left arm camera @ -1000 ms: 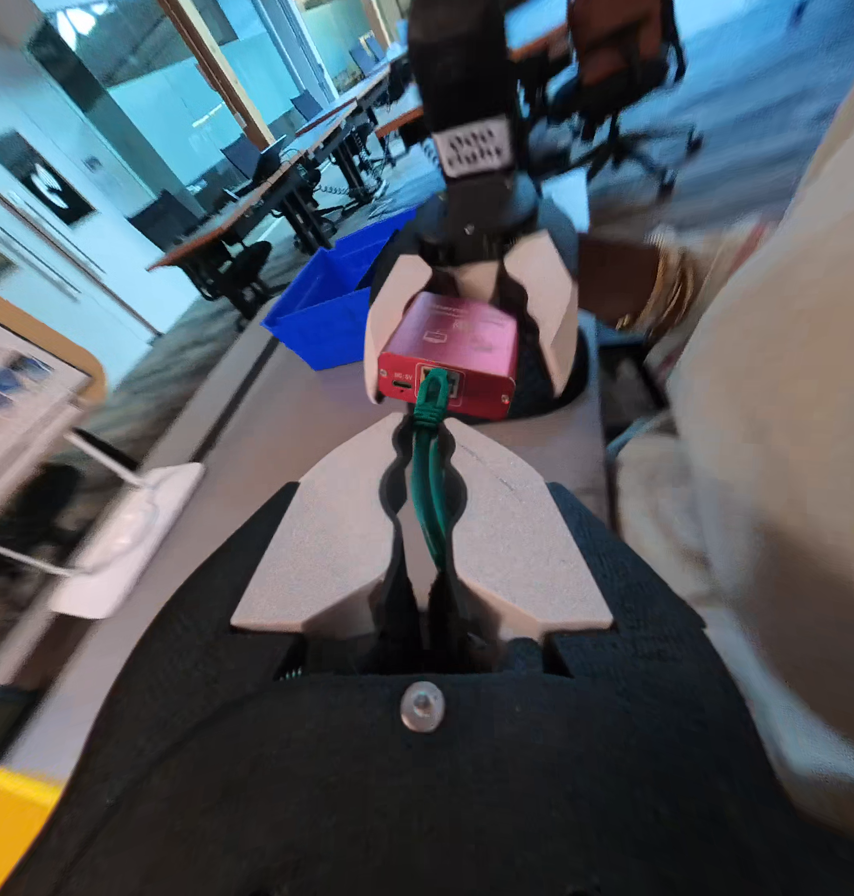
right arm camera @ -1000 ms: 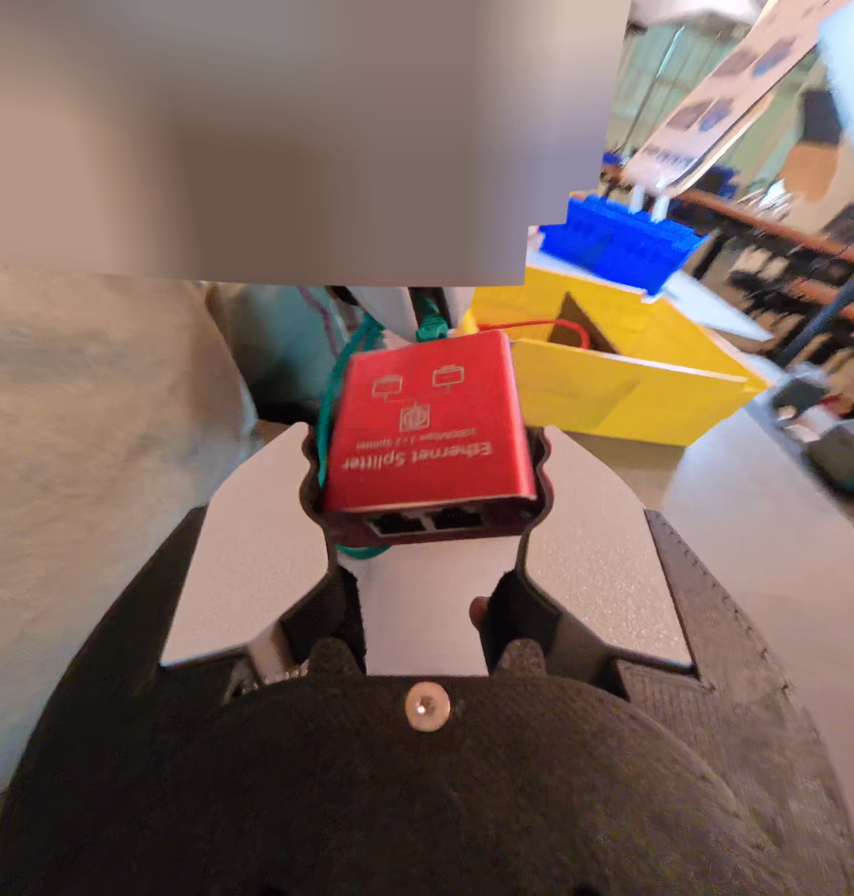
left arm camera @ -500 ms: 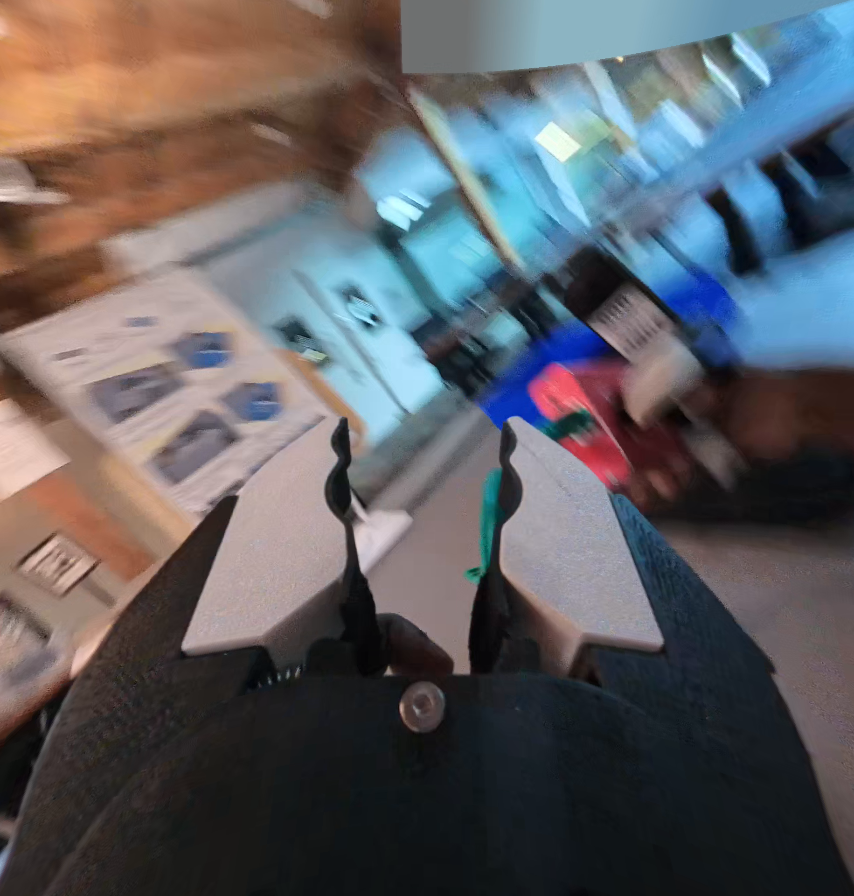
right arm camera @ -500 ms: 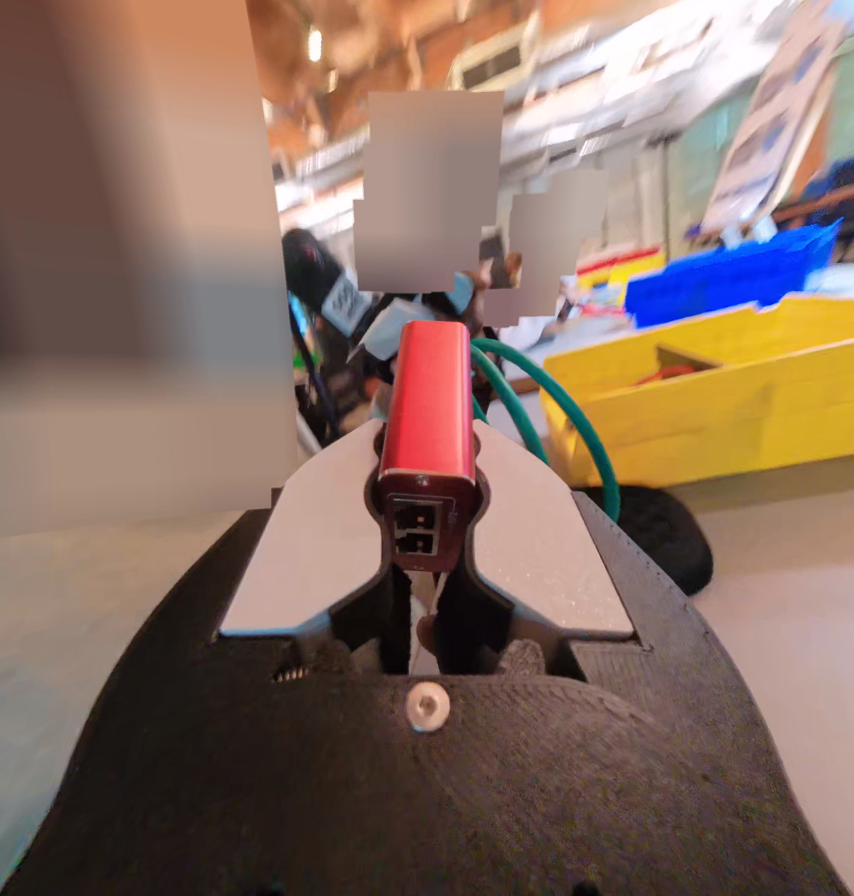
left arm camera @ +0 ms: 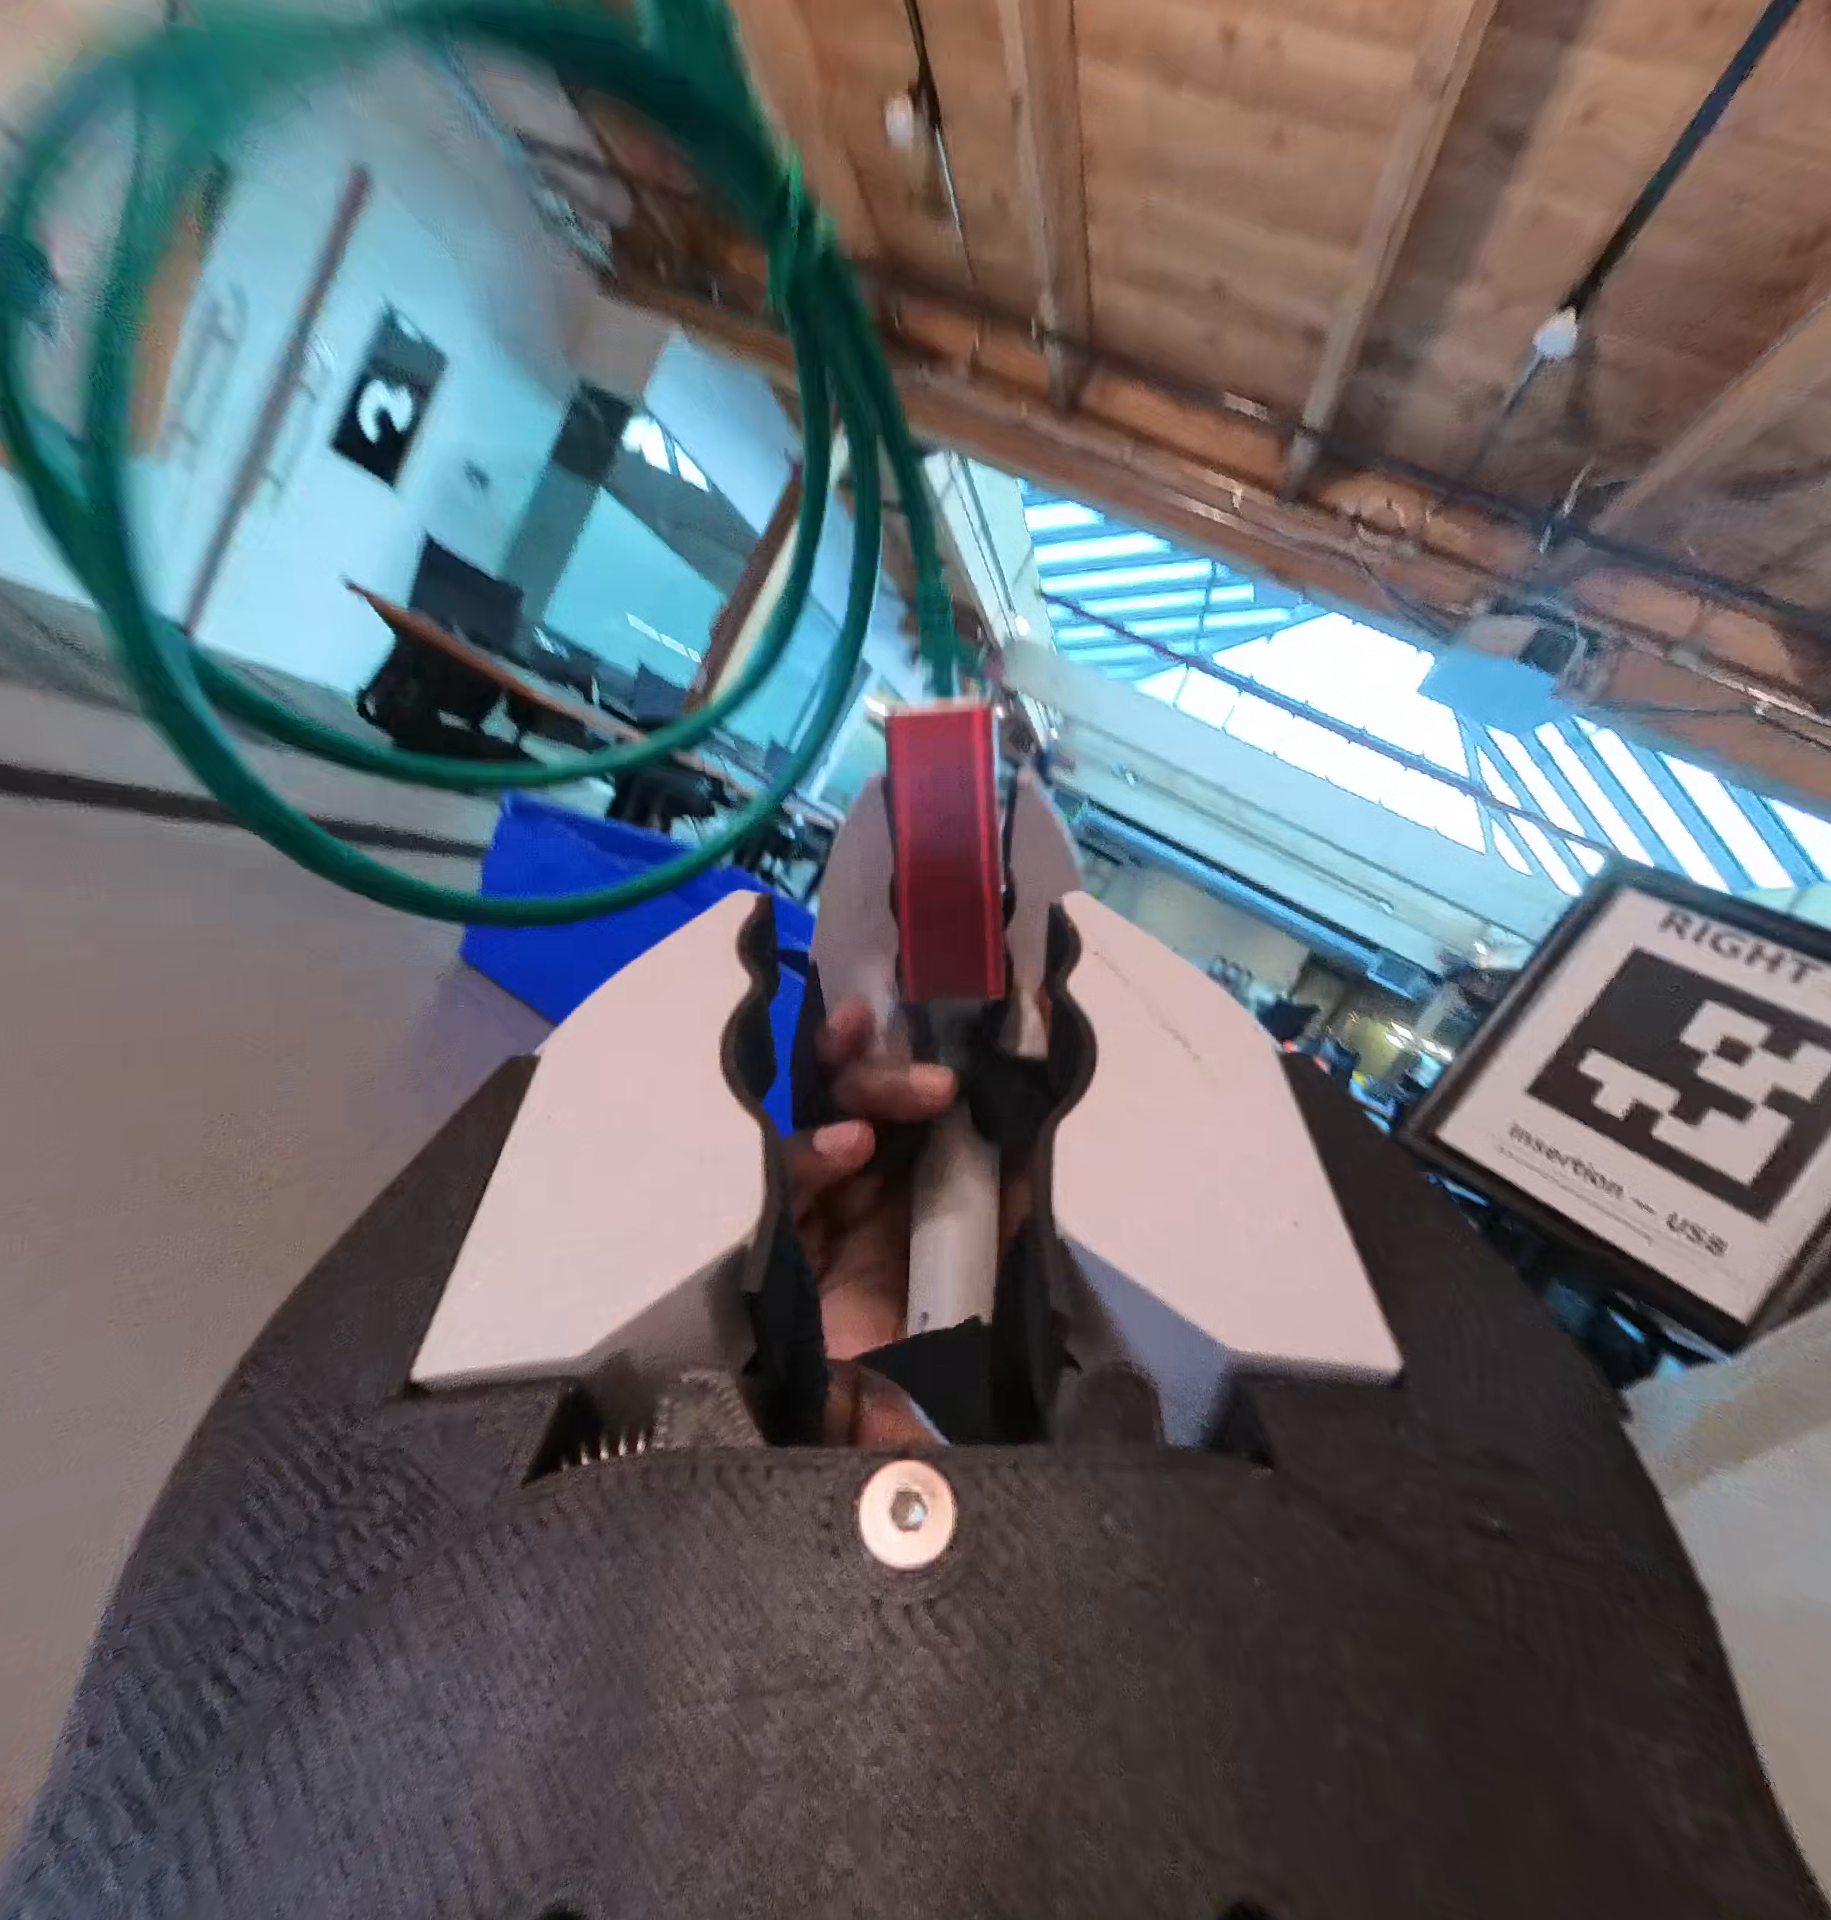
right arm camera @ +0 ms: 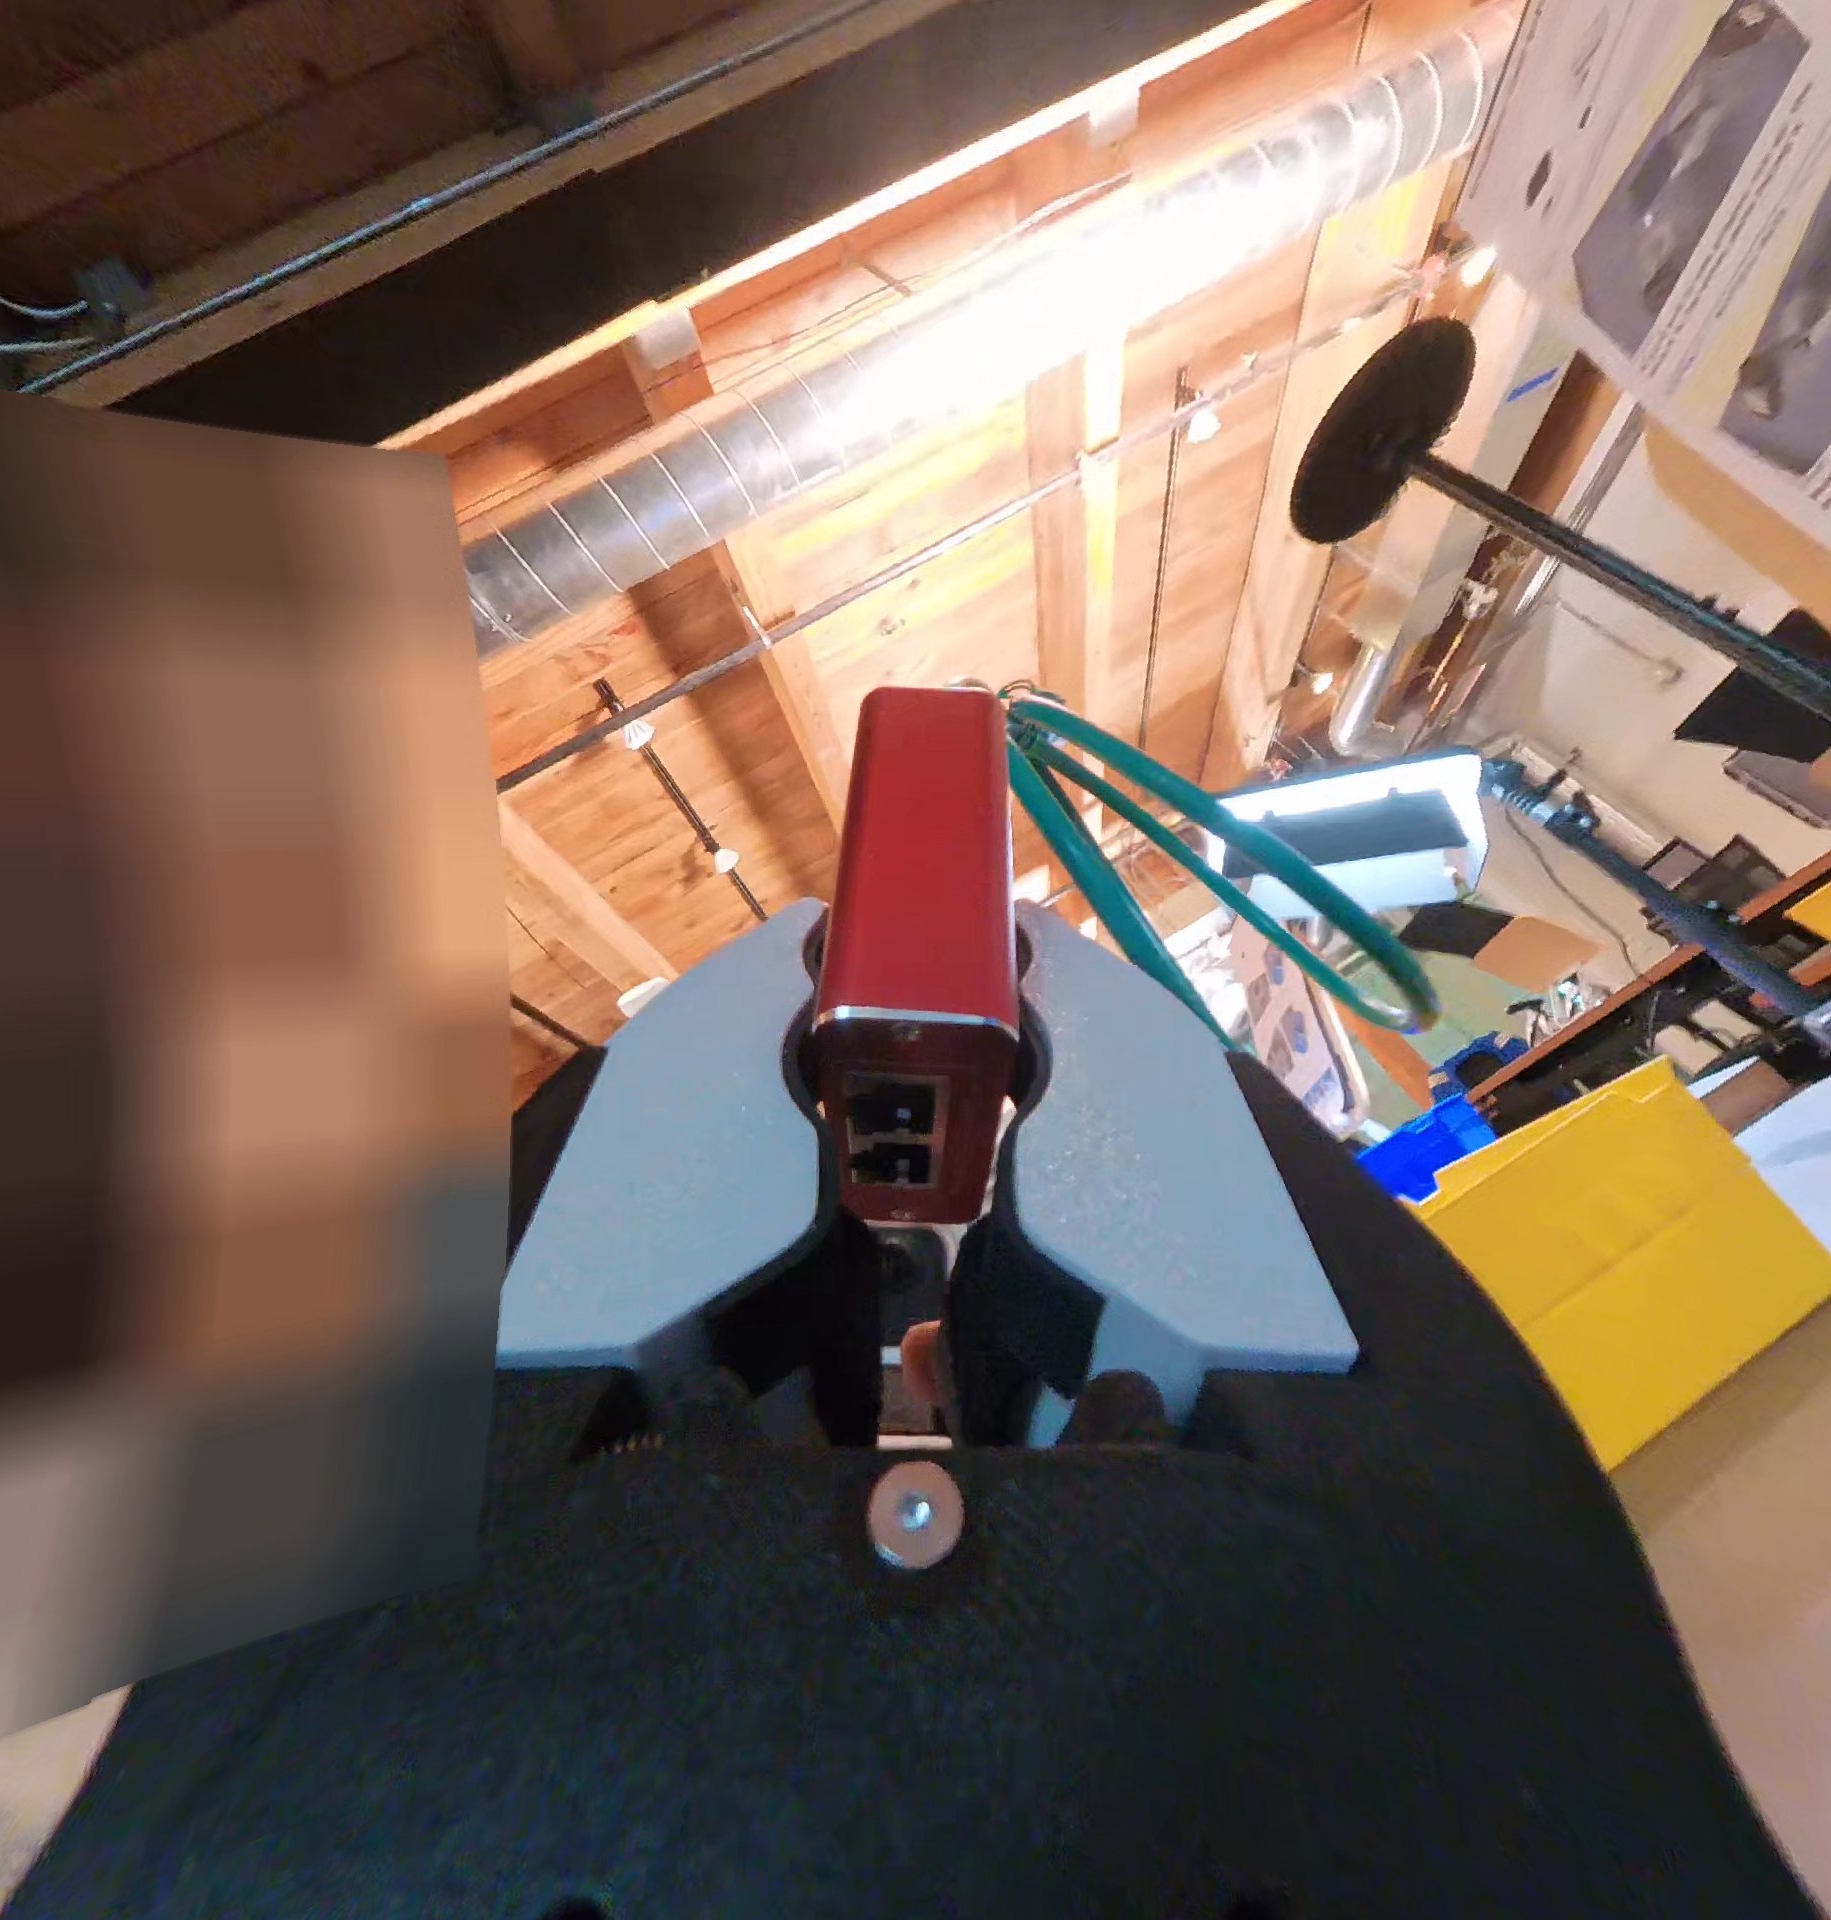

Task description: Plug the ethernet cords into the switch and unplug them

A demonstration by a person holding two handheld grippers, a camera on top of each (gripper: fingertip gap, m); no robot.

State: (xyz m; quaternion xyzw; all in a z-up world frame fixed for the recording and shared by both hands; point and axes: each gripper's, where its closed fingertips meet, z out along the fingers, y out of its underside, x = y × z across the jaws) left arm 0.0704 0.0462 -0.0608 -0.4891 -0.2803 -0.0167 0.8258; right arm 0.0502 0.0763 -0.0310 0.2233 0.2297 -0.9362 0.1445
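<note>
Ethernet cord (left arm camera: 111, 582), green and looped into a wide coil, hangs in the air at the upper left of the left wrist view, blurred, with its far end running down to the top of the red switch (left arm camera: 944, 862). Below the coil sits a blue bin (left arm camera: 578, 914) on the pale tabletop (left arm camera: 163, 1143). At the centre the left gripper (left arm camera: 906, 997) stands with its 2 grey fingers spread apart and nothing between them; through that gap the right gripper (left arm camera: 942, 914) shows farther off, clamped on the switch, with a person's hand (left arm camera: 869, 1122) on its handle. To the right stands a framed black-and-white marker card (left arm camera: 1669, 1112).

In the right wrist view, the right gripper (right arm camera: 916, 1039) has its fingers pressed against both sides of the switch (right arm camera: 921, 894), held on edge and pointing up, its 2 open ports facing the camera. The cord (right arm camera: 1202, 883) loops out from the switch's far end to the right. A yellow bin (right arm camera: 1617, 1247) sits at the right edge, with a blue bin (right arm camera: 1420, 1143) behind it.
</note>
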